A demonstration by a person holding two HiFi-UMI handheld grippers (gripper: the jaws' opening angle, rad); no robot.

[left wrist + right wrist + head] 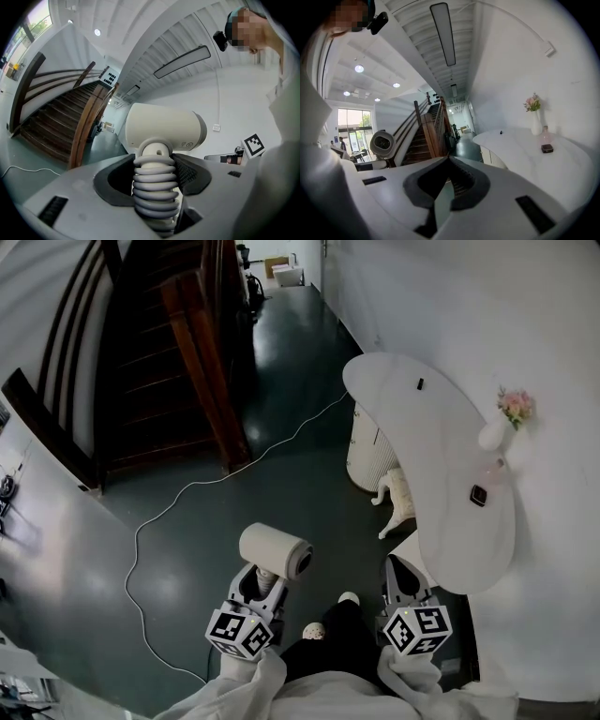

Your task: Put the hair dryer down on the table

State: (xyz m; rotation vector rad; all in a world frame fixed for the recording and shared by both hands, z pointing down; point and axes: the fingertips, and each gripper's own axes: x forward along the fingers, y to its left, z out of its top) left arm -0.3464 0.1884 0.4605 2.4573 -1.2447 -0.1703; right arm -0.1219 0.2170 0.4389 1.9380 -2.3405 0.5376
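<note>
Your left gripper (265, 579), at lower centre of the head view, is clamped on the handle of the cream, barrel-bodied plastic hair dryer (275, 550). In the left gripper view its dark pads (193, 176) press from both sides on the grey coiled cord (156, 187) wound round that handle.

- Handle stands upright out of the jaws. The barrel's long axis runs left to right across the head view, and its dark round end faces right, toward your right gripper (401, 576).
- Dryer hangs over the dark glossy floor (281, 381), left of the white curved table (422, 427), not above the top.
- Right gripper: fingertips together, nothing between them.
- Toward the table's right edge a white vase (491, 434) holds pink flowers (516, 406). Near it sit a pale pink bottle (496, 471) and a small dark square object (479, 495). A tiny black item (420, 384) lies toward the upper end.
- White ribbed cylinder (366, 451) stands under the table.
- Thin white cable (187, 491) trails across the floor at left.
- Dark wooden staircase (178, 352) fills the upper left.
</note>
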